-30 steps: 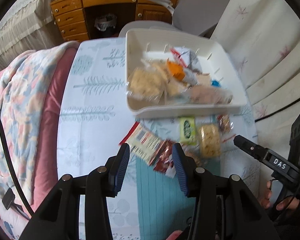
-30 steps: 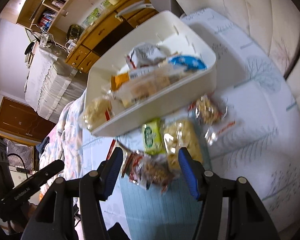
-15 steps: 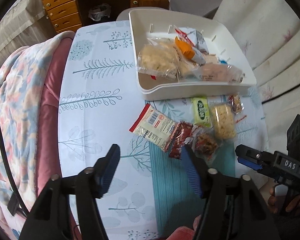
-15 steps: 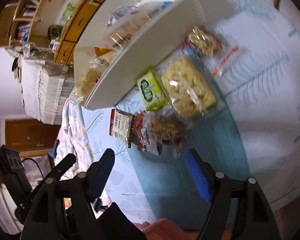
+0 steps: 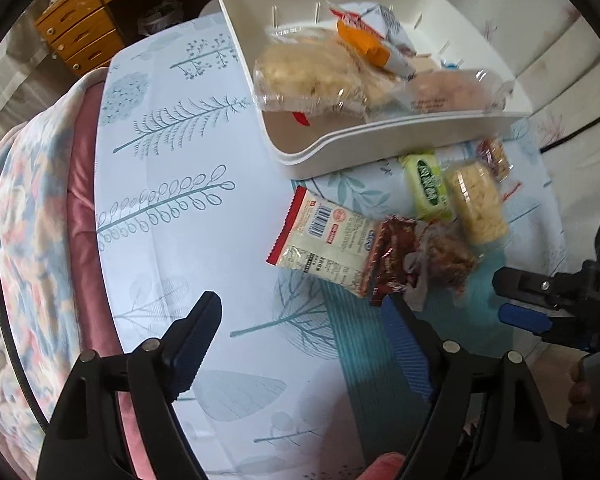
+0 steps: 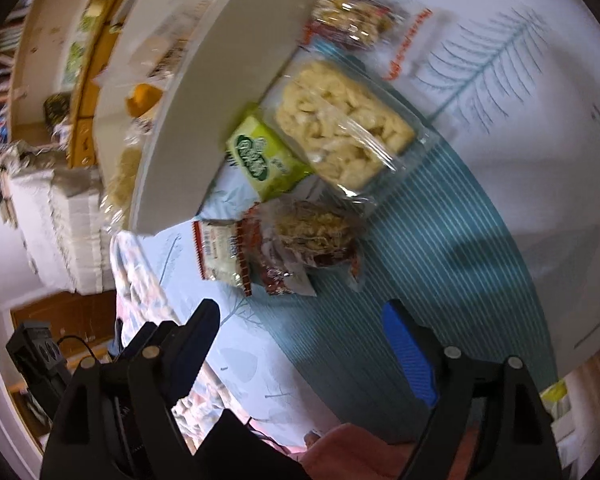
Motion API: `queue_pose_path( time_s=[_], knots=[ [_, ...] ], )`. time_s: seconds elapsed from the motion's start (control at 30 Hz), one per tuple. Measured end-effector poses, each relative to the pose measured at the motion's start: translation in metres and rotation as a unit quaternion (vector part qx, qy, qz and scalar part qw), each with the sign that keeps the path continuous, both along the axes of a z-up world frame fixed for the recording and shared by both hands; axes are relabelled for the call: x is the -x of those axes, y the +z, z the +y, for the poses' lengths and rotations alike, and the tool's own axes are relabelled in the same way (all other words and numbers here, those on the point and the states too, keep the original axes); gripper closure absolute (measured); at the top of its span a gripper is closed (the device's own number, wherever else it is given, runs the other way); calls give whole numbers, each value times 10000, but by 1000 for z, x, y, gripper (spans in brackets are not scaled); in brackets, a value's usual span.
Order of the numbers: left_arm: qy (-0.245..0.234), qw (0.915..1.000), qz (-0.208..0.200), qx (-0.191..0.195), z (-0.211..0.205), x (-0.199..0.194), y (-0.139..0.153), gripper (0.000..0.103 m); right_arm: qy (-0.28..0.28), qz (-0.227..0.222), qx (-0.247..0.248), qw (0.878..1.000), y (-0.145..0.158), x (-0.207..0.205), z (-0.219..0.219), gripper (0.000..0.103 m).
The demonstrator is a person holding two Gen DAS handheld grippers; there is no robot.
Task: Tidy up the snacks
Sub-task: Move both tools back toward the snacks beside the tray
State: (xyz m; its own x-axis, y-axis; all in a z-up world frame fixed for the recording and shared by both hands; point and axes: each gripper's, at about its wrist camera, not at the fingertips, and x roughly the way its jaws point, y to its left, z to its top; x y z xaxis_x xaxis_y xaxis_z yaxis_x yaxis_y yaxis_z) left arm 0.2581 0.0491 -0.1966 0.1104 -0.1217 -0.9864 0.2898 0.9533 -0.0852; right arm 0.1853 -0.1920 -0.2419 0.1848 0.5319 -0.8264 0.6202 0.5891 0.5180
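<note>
Loose snacks lie on the patterned tablecloth in front of a white tray point(image 5: 380, 136): a white packet with a red edge point(image 5: 320, 240), a dark red wrapper point(image 5: 388, 264), a clear bag of brown bits point(image 5: 448, 260), a green packet point(image 5: 426, 186) and a pale puffed bar point(image 5: 478, 204). The tray holds several more bagged snacks. My left gripper point(image 5: 300, 336) hangs just short of the white packet, jaws opening, nothing between them. My right gripper point(image 6: 304, 344) hovers short of the brown bag point(image 6: 316, 236), jaws also opening and empty.
A flowered quilt over a pink cover point(image 5: 32, 220) borders the table on the left. A wooden desk with drawers point(image 5: 84, 32) stands beyond. White upholstery point(image 5: 572, 80) lies to the right of the tray. A dark cable point(image 5: 4, 300) hangs at the left edge.
Both grippers have sunk toward the table and their jaws have spread wide. The right view has rolled, so the tray now slants across its upper left. The snacks look larger.
</note>
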Motion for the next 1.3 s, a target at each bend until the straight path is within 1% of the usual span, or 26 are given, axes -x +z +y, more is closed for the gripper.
queue_pose_path(
  time_s=[0.23,0.47,0.7,0.77,0.93,1.3],
  knots=[
    [-396,9991,110,-119,-12,-10,-23,21,-604,408,40,9973,-12,-6,2,19],
    [-687,9972,182,-242,-25,-15,-42,21,-944,770,152,9924,-21,-17,9,19],
    [-748,9964,233,-338,-32,-23,-60,21,-1084,1013,375,9882,-28,-21,17,21],
    [-750,9962,246,-363,-34,-25,-65,21,-1113,1047,424,9873,-31,-24,20,26],
    [-727,9960,326,-409,-39,-30,-73,21,-1133,1182,535,9851,-38,-29,24,32],
    [-744,9955,397,-442,-49,-37,-84,21,-950,1422,720,9826,-53,-49,37,35]
  ],
)
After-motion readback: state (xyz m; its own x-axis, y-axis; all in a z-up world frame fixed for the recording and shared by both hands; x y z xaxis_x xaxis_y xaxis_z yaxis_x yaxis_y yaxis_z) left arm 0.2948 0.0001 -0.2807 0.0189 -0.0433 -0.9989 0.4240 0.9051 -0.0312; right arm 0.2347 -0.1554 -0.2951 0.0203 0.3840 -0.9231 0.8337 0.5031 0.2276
